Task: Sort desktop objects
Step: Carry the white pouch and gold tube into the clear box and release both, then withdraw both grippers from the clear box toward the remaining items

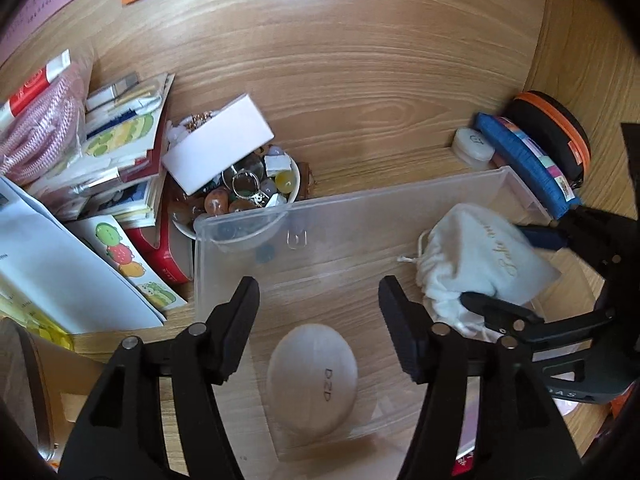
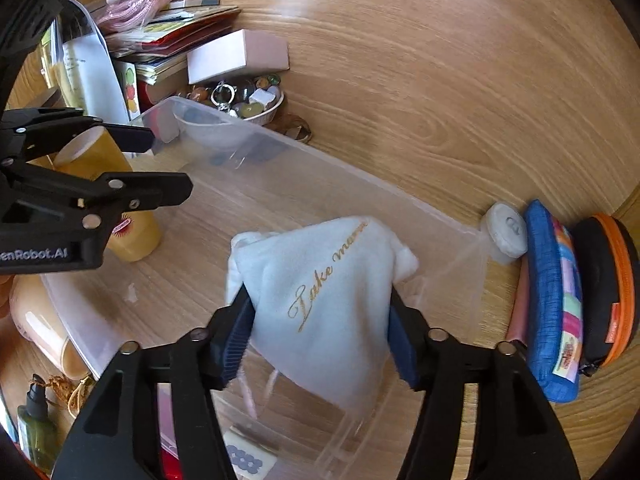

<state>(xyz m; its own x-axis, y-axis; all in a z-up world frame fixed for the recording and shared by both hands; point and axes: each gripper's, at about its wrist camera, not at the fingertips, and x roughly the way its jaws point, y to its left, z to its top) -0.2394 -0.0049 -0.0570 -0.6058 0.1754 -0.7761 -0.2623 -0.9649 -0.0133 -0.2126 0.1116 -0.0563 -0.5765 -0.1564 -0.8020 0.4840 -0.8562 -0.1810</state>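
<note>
A clear plastic bin [image 1: 340, 216] stands on the wooden desk; it also shows in the right wrist view [image 2: 280, 152]. My right gripper [image 2: 320, 320] is shut on a white drawstring pouch [image 2: 320, 280] with gold script and holds it over the bin. The pouch [image 1: 480, 256] shows at the bin's right end in the left wrist view. My left gripper [image 1: 320, 308] is open and empty above a white oval case [image 1: 312, 376] marked D2D that lies in the bin.
A bowl of beads and rings [image 1: 248, 192] with a white box [image 1: 218, 148] on it stands behind the bin. Books and papers [image 1: 100, 168] pile at the left. A blue pouch [image 2: 554, 300], a black-and-orange case [image 2: 604, 288] and a white jar [image 2: 506, 236] stand at the right.
</note>
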